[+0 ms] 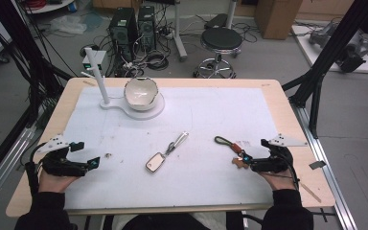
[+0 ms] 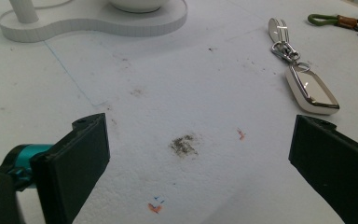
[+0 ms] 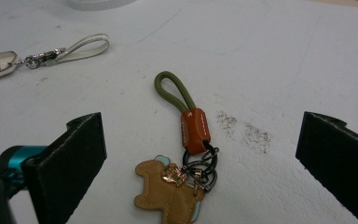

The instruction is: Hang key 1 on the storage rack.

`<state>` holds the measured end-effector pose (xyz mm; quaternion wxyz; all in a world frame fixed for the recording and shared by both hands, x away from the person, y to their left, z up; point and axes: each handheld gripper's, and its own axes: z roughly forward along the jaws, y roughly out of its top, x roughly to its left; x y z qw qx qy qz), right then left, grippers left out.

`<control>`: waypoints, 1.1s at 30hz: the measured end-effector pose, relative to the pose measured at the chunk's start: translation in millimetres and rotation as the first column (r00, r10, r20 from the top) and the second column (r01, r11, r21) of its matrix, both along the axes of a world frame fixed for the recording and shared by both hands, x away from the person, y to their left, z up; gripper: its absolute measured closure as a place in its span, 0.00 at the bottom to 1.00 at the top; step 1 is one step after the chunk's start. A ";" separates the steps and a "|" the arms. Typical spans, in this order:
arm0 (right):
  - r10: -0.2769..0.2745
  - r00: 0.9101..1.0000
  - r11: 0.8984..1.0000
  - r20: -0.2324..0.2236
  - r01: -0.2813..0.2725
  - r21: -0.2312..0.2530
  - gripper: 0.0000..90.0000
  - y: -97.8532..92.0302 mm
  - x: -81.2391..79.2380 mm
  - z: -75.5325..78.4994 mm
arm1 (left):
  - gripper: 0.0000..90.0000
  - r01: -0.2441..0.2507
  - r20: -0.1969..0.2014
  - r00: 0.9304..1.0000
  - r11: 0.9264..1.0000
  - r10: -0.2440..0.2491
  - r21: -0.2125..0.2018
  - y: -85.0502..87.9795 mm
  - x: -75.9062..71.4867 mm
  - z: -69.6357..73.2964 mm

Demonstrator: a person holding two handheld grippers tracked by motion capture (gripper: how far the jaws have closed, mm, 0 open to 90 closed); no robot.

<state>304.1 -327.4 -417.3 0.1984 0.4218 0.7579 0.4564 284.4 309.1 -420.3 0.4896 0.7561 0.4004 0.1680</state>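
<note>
High view is showing the left gripper (image 1: 84,155) sitting wide open and empty at the mat's left edge, the silver key fob (image 1: 156,162) lying mid-mat, and the right gripper (image 1: 249,158) also gaping, holding nothing, with the olive-loop keychain (image 3: 186,135) lying between its jaws. Guessing the snag: closing low on the rings (image 3: 200,170) might just be pinching the tan charm (image 3: 168,193) and letting it slip.

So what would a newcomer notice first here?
Probably the two keychains on the white mat: one with a green loop and tan charm lying between the open right gripper jaws, and a white-strapped one at mid-table. Behind them, a white bowl sits on a stand at the far left.
</note>
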 end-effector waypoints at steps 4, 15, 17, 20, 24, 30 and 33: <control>-0.004 1.000 1.000 -0.002 0.004 0.008 0.01 -2.1 -0.4 -0.4 | 0.06 0.001 -0.001 1.000 1.000 -0.001 -0.003 0.0 0.5 -0.2; -0.004 1.000 1.000 -0.010 0.004 0.002 0.01 -2.9 -0.3 -1.0 | 0.06 0.003 -0.003 1.000 1.000 -0.003 0.001 0.0 0.3 -0.2; -0.006 1.000 1.000 -0.018 0.006 -0.002 0.01 -2.4 0.3 -1.4 | 0.06 0.005 -0.004 1.000 1.000 -0.005 0.003 -0.1 0.3 -0.3; -0.004 1.000 1.000 -0.031 0.003 -0.009 0.01 -0.9 1.5 -1.8 | 0.06 0.004 -0.006 1.000 1.000 -0.004 0.003 -0.7 0.3 -0.5; 0.004 0.999 1.000 -0.034 -0.005 -0.021 0.01 1.5 3.7 -1.7 | 0.06 0.005 -0.008 1.000 1.000 -0.005 0.004 -0.3 0.4 -0.6; 0.013 0.999 0.998 -0.045 -0.015 -0.055 0.01 8.2 9.4 1.2 | 0.06 0.005 -0.012 1.000 1.000 -0.005 0.002 -0.7 0.8 -1.6; 0.014 0.999 0.998 -0.052 -0.018 -0.063 0.01 11.8 13.0 4.4 | 0.06 0.003 -0.014 1.000 1.000 -0.003 0.004 -0.8 1.3 -1.9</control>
